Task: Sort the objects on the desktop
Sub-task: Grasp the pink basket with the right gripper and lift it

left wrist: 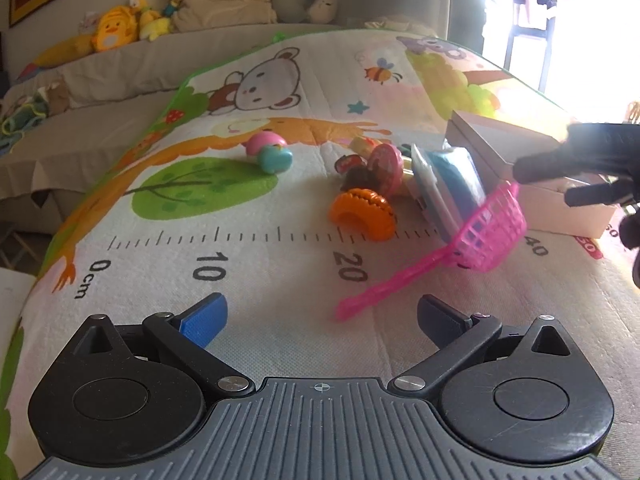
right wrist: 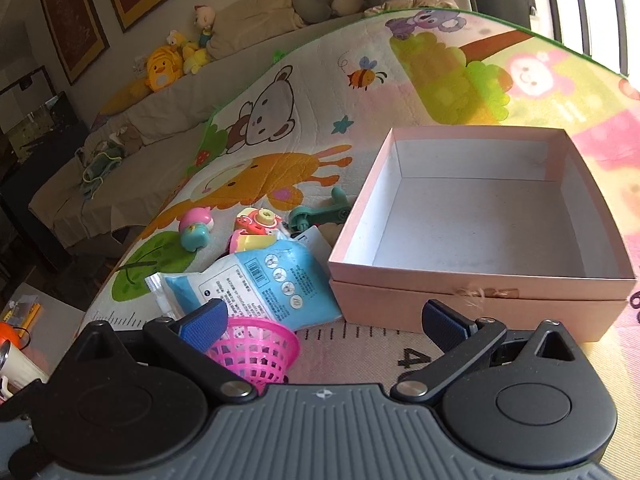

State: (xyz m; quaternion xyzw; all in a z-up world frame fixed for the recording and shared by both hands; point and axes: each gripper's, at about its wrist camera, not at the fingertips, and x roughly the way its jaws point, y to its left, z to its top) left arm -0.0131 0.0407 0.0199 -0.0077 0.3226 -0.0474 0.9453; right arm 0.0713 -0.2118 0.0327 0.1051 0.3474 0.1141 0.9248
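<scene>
A pile of small toys lies on a cartoon play mat: a pink and teal toy, an orange tyre-shaped toy, a pink round toy, a blue and white packet and a pink mesh scoop basket with a long handle. An open pink box stands to the right with nothing in it. My left gripper is open and holds nothing, low over the mat before the toys. My right gripper is open above the pink basket, near the box's front wall.
A green toy scooter lies behind the packet, beside the box. A sofa with plush toys and cushions runs along the back. The mat's left edge drops off toward the floor. The right gripper shows in the left wrist view.
</scene>
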